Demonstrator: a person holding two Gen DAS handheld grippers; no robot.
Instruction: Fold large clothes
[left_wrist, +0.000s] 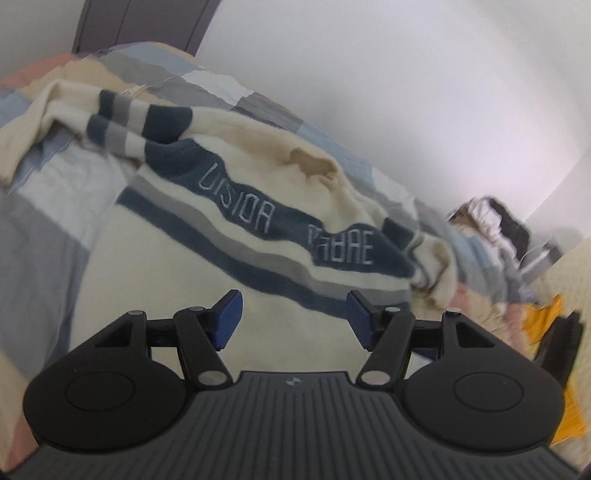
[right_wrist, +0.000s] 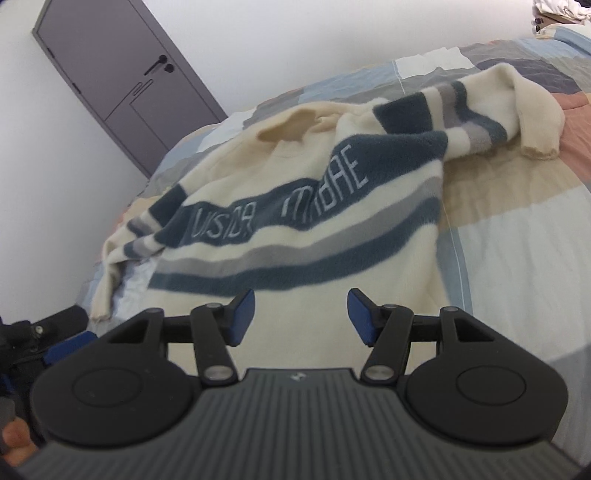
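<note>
A cream fleece sweater (left_wrist: 207, 280) with dark blue and grey stripes and stitched lettering lies spread on the bed, front up, collar away from me. In the right wrist view the same sweater (right_wrist: 295, 266) shows one sleeve folded across its chest at the upper right and the other sleeve trailing off the bed's left side. My left gripper (left_wrist: 293, 319) hovers over the sweater's lower hem, open, nothing between its blue pads. My right gripper (right_wrist: 301, 317) is likewise open above the hem, its pads apart and bare.
The bed carries a patchwork quilt (right_wrist: 517, 240) of grey, blue, beige and pink blocks. A dark door (right_wrist: 122, 77) stands in the white wall behind. A heap of other clothes (left_wrist: 491, 221) and an orange cloth (left_wrist: 546, 317) lie at the right. The other gripper (right_wrist: 66, 347) shows at lower left.
</note>
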